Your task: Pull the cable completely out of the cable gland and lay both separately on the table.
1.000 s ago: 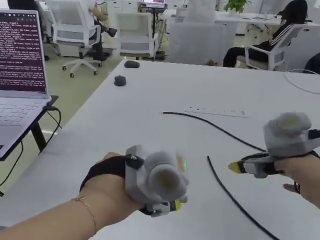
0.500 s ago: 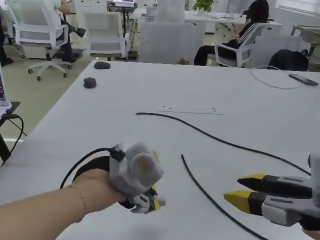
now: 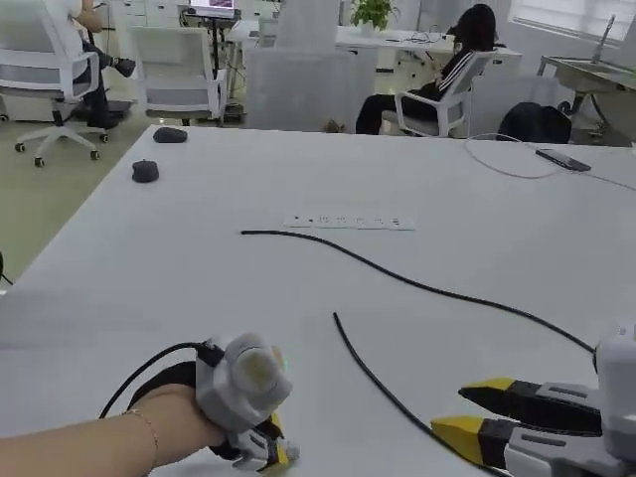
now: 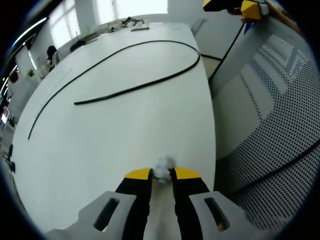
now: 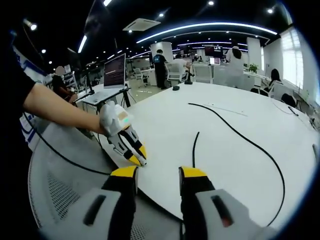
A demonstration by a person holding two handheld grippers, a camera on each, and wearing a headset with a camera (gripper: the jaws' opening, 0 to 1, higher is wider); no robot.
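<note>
Two claws are held low over the near edge of the white bench point(image 3: 149, 278). The left hand point(image 3: 177, 415) is reached in from the near left. The left claw point(image 4: 162, 175) is tipped down at the bench top and clamped on a small whitish cable gland point(image 4: 163, 164). The right claw point(image 3: 465, 407) is held level and pointed left, its jaws parted and empty. The black cable point(image 3: 417, 286) is laid flat, apart from the cable gland, its long run slanting from far left to near right.
</note>
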